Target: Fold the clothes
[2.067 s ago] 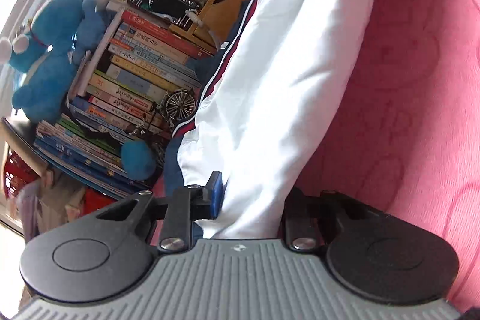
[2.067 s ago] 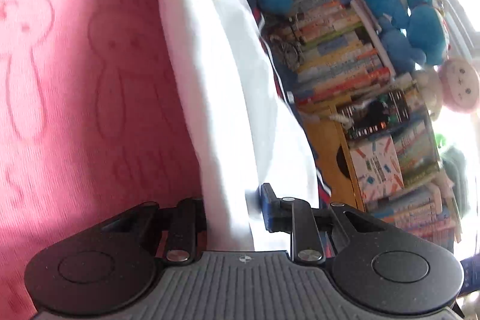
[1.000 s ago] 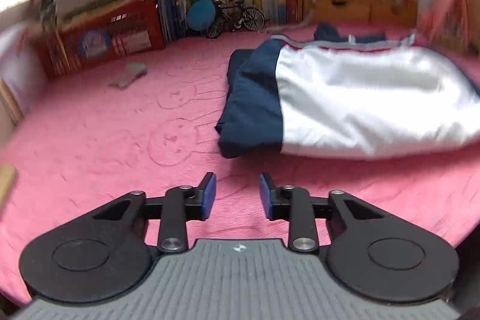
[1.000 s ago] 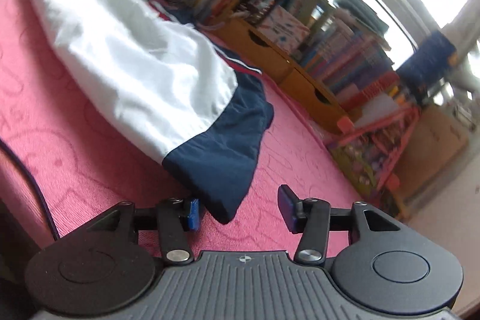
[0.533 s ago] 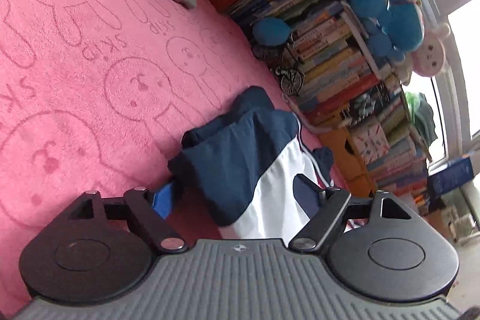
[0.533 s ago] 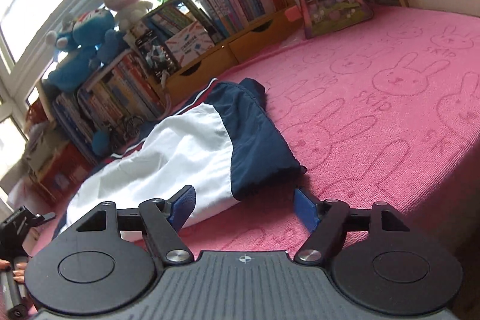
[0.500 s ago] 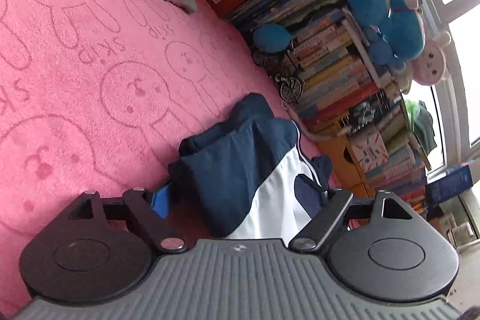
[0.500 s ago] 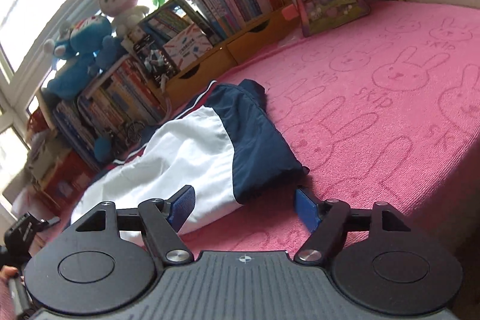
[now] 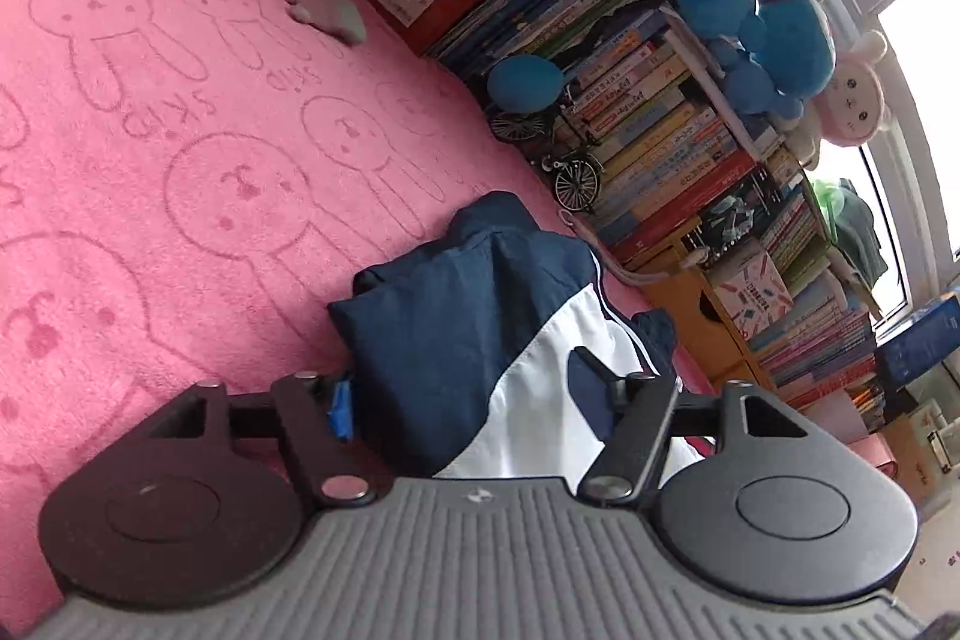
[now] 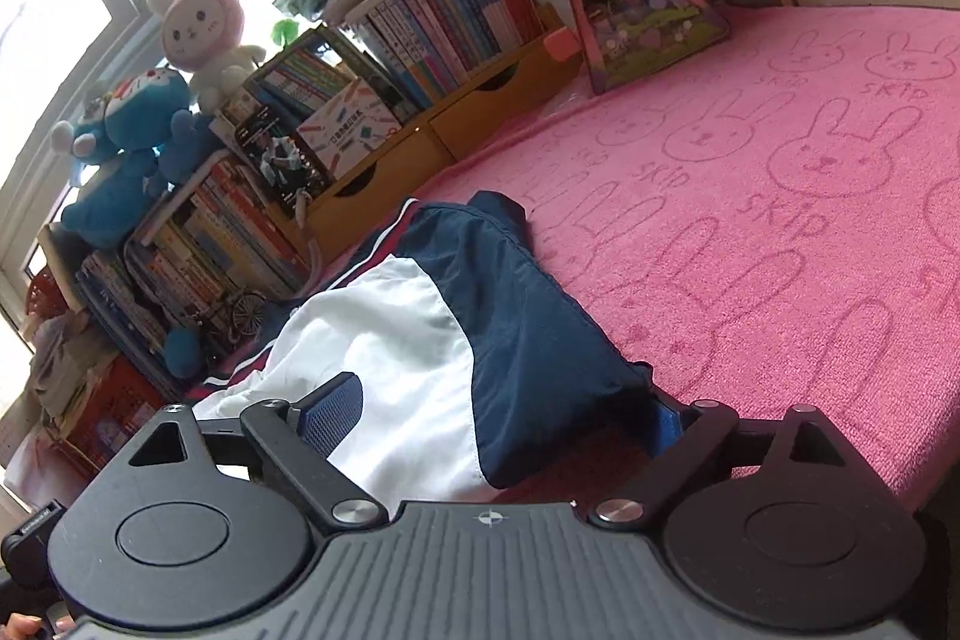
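Both grippers are spread wide, left gripper [image 9: 459,388] and right gripper [image 10: 498,409] each straddling a navy end of the jacket [image 10: 456,328]. It's on the pink blanket [image 10: 780,232], bookshelf [image 10: 252,220] behind. Thin, floppy, probably slippery, so I'd pinch the navy hems.

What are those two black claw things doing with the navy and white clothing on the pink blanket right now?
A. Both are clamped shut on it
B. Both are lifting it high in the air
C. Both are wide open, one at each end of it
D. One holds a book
C: the left gripper and right gripper each have spread jaws straddling an end of the garment, which lies on the pink blanket.
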A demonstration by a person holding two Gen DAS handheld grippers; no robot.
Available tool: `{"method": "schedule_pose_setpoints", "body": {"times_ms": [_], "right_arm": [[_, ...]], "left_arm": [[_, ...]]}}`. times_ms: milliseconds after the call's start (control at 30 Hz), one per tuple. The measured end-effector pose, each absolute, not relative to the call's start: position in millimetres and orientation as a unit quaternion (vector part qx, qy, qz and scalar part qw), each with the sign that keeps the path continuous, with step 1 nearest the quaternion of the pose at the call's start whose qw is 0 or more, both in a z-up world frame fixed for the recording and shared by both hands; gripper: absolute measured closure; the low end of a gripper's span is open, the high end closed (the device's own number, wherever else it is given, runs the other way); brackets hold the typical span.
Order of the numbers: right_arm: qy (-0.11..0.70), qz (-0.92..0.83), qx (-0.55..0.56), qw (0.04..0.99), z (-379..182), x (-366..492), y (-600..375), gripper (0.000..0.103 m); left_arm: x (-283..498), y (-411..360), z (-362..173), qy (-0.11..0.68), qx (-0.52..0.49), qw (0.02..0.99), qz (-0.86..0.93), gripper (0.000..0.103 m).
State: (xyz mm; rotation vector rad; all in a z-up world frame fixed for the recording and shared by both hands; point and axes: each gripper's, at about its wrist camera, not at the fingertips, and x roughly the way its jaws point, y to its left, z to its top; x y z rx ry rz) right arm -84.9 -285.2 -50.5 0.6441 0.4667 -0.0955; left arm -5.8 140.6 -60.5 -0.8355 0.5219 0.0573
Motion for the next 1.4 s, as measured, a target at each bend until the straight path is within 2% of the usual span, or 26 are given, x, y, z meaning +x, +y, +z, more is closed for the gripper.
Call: {"method": "schedule_pose_setpoints", "body": {"times_ms": [33, 100, 133, 167, 267, 300, 367, 467, 567, 667, 767, 833, 900, 967, 1033, 1067, 1100, 1167, 1267, 1400], "right_arm": [[0.228, -0.049, 0.311, 0.921, -50, -83, -285, 0.01], [0.227, -0.053, 0.308, 0.922, -50, -78, -285, 0.011], [0.227, -0.059, 0.306, 0.923, -50, -73, -287, 0.019], [0.229, -0.071, 0.302, 0.923, -51, -67, -289, 0.04], [0.229, -0.07, 0.291, 0.926, -45, -46, -296, 0.081], [0.222, -0.062, 0.287, 0.93, -40, -41, -298, 0.081], [0.207, -0.046, 0.279, 0.936, -29, -31, -301, 0.087], [0.193, -0.035, 0.259, 0.946, -16, -27, -303, 0.087], [0.236, -0.025, 0.251, 0.939, -26, -34, -309, 0.081], [0.266, -0.028, 0.236, 0.934, -35, -51, -309, 0.057], [0.255, -0.033, 0.244, 0.935, -33, -81, -309, 0.044], [0.25, -0.027, 0.269, 0.93, -31, -98, -310, 0.042], [0.253, -0.022, 0.286, 0.924, -30, -108, -306, 0.041], [0.264, -0.025, 0.284, 0.922, -31, -108, -299, 0.038], [0.274, -0.028, 0.282, 0.919, -32, -107, -291, 0.036], [0.279, -0.03, 0.281, 0.918, -33, -107, -287, 0.035], [0.284, -0.032, 0.28, 0.916, -33, -107, -284, 0.034], [0.294, -0.035, 0.281, 0.913, -35, -106, -277, 0.033], [0.301, -0.037, 0.287, 0.908, -36, -111, -272, 0.032], [0.292, -0.035, 0.3, 0.907, -39, -99, -278, 0.029]], "left_arm": [[0, 137, -57, 0.255, -0.389, 0.884, 0.034, 0.026], [12, 130, -54, 0.267, -0.359, 0.892, 0.057, 0.062], [16, 130, -52, 0.268, -0.349, 0.896, 0.06, 0.07], [18, 130, -49, 0.26, -0.343, 0.901, 0.058, 0.085], [8, 125, -17, 0.191, -0.294, 0.936, 0.046, 0.095], [1, 120, -4, 0.163, -0.267, 0.949, 0.05, 0.098], [-20, 110, 17, 0.123, -0.215, 0.967, 0.055, 0.098], [-45, 104, 16, 0.135, -0.167, 0.975, 0.054, 0.096], [-54, 108, -11, 0.199, -0.148, 0.966, 0.079, 0.095], [-59, 128, -30, 0.241, -0.2, 0.946, 0.088, 0.093], [-64, 147, -33, 0.234, -0.273, 0.93, 0.08, 0.085], [-62, 155, -36, 0.232, -0.315, 0.918, 0.073, 0.068], [-55, 158, -44, 0.239, -0.353, 0.902, 0.061, 0.028], [-47, 157, -50, 0.234, -0.364, 0.9, 0.058, 0.022], [-40, 155, -52, 0.227, -0.361, 0.902, 0.061, 0.024], [-36, 153, -51, 0.228, -0.355, 0.904, 0.071, 0.031], [-33, 151, -50, 0.232, -0.348, 0.904, 0.088, 0.051], [-31, 150, -50, 0.241, -0.331, 0.906, 0.11, 0.068], [-36, 155, -51, 0.244, -0.337, 0.903, 0.104, 0.078], [-42, 158, -52, 0.241, -0.339, 0.904, 0.097, 0.084]]}}
